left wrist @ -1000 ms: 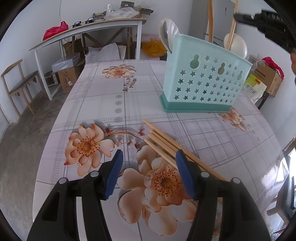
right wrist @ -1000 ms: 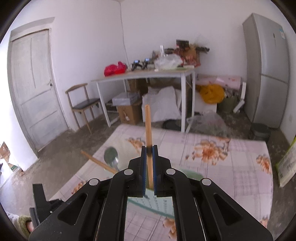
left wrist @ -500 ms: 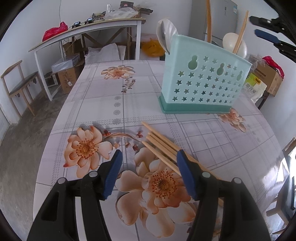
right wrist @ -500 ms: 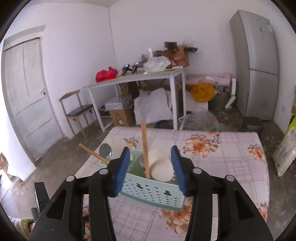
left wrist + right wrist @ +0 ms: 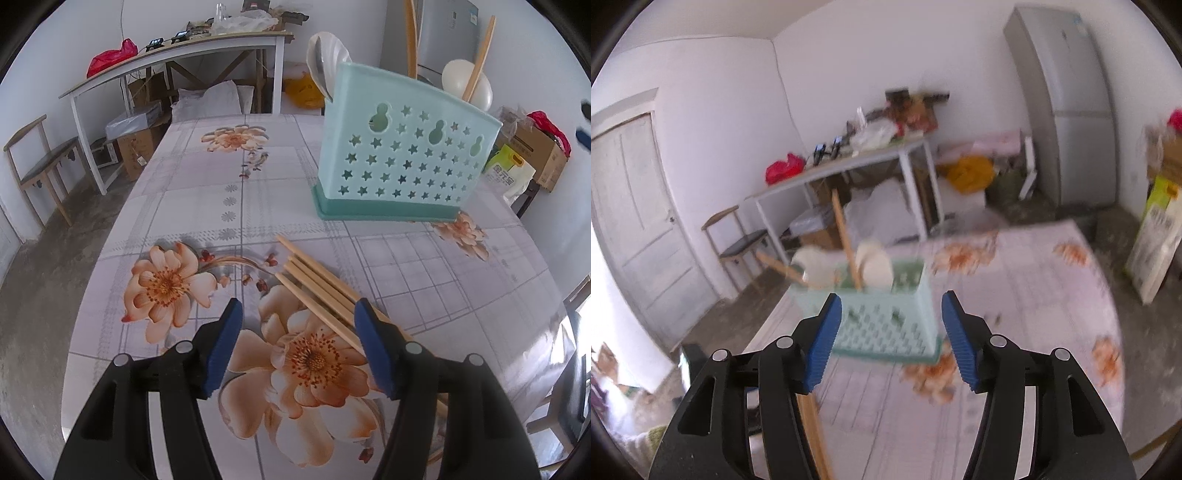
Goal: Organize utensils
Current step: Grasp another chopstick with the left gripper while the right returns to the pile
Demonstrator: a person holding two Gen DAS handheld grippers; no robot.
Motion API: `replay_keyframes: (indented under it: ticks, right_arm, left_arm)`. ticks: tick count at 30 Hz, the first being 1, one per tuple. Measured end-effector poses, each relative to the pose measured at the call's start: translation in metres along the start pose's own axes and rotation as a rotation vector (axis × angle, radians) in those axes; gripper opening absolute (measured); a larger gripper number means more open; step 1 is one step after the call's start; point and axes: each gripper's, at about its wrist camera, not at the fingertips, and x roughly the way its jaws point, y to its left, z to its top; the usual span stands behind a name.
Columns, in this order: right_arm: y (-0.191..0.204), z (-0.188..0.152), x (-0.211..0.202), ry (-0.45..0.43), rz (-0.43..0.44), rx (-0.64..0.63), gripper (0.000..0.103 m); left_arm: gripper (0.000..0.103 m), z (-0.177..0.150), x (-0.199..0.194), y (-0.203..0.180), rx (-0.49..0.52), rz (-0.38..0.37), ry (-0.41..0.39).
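4 loose chopsticks lie on floral tablecloth, running under left gripper's right finger; jaws spread, empty, angled down. Green-yellow bag bears unreadable print. Right gripper, jaws just opening, nothing between, faces teal holder ahead; right view blurred, shows door, fridge.
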Motion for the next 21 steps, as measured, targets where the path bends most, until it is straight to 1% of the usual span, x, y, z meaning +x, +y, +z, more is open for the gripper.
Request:
replay_keyframes:
  ticks: [3, 4, 8, 13, 14, 21]
  right_arm:
    - [0.000, -0.019, 0.022, 0.100, 0.028, 0.037, 0.054]
    - [0.002, -0.030, 0.033, 0.156, 0.036, 0.055, 0.054]
    - [0.013, -0.056, 0.053, 0.254, 0.075, 0.090, 0.054]
    - [0.031, -0.077, 0.066, 0.326, 0.107, 0.080, 0.054]
    - [0.032, -0.077, 0.069, 0.335, 0.110, 0.078, 0.054]
    - [0.044, -0.092, 0.072, 0.367, 0.127, 0.062, 0.054]
  left_arm:
    - [0.061, -0.001, 0.007, -0.004, 0.000, -0.008, 0.024]
    - [0.061, -0.002, 0.007, -0.005, 0.000, -0.011, 0.025]
    - [0.061, -0.006, 0.009, -0.008, -0.001, -0.009, 0.027]
    - [0.061, -0.010, 0.011, -0.007, 0.001, 0.014, 0.038]
    - [0.061, -0.010, 0.012, -0.007, 0.002, 0.017, 0.042]
    - [0.061, -0.013, 0.010, -0.010, 0.003, 0.024, 0.035]
